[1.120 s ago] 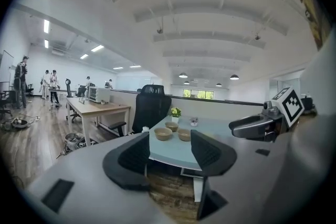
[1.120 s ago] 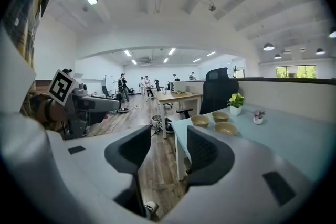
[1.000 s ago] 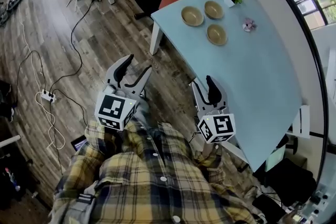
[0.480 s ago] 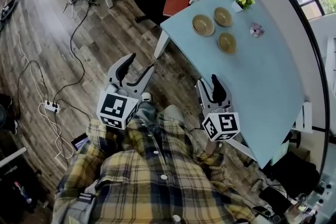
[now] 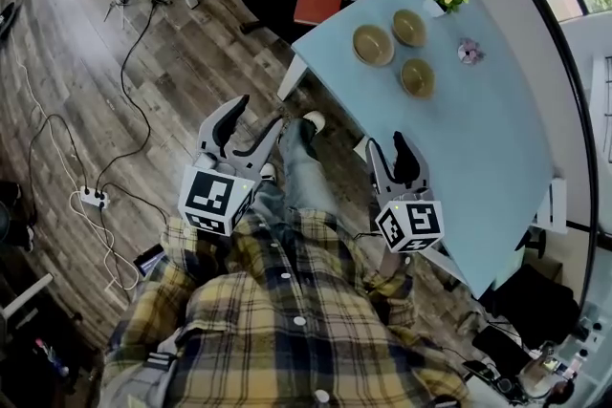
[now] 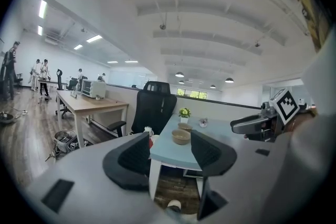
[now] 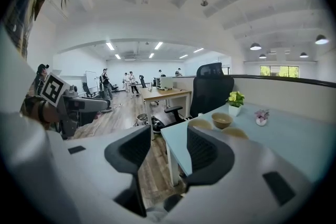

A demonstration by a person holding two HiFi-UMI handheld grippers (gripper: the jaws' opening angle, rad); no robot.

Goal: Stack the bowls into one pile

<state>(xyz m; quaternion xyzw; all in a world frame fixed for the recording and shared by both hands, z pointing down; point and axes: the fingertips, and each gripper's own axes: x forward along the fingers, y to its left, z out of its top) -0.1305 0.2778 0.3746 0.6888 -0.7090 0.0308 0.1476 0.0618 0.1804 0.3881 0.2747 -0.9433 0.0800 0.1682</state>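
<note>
the right gripper (image 5: 387,146) and left gripper (image 5: 256,115) are both hanging with jaws spread and empty by the table (image 5: 478,139) edge, the three bowls are sitting unstacked well ahead, the nearest bowl (image 5: 418,77) lying closer to the right gripper.

Three tan, shallow bowls stand upright and unstacked on the pale blue bench (image 5: 478,139), grouped in a loose triangle near its far end. The left bowl (image 5: 373,45), far bowl (image 5: 409,28) and near bowl (image 5: 417,77) sit just beside one another, none nested.
</note>
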